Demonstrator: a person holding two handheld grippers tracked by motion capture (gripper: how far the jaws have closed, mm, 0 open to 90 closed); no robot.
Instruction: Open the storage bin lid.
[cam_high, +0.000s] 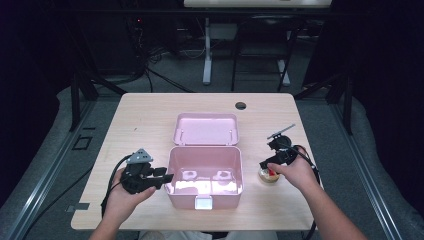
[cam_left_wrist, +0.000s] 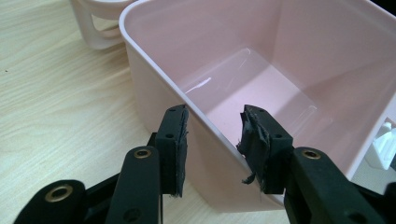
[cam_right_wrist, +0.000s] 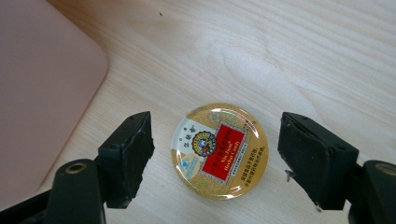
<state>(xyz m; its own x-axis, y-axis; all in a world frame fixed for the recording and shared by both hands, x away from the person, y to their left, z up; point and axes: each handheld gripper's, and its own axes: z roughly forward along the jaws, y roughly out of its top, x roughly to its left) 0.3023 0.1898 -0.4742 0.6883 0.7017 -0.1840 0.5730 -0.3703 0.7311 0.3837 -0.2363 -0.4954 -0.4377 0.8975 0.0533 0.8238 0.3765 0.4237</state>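
Note:
An open pink box (cam_high: 205, 148) stands mid-table, its lid (cam_high: 206, 129) lying flat behind it. My left gripper (cam_high: 167, 176) sits at the box's left wall. In the left gripper view its jaws (cam_left_wrist: 215, 140) straddle that wall (cam_left_wrist: 159, 88), one pad outside and one inside, with a gap showing, so it is open. A round gold tin with a red label (cam_high: 269, 175) lies on the table right of the box. My right gripper (cam_high: 266, 167) hovers over it. In the right gripper view the tin (cam_right_wrist: 219, 151) lies between the open jaws (cam_right_wrist: 215, 149), untouched.
The wooden table (cam_high: 150, 115) has a cable hole (cam_high: 241, 105) at the back. A white latch (cam_high: 203, 202) sits on the box's front. The box's pink corner (cam_right_wrist: 37, 93) lies left of the tin. The lid's rim (cam_left_wrist: 98, 28) lies beyond the left gripper.

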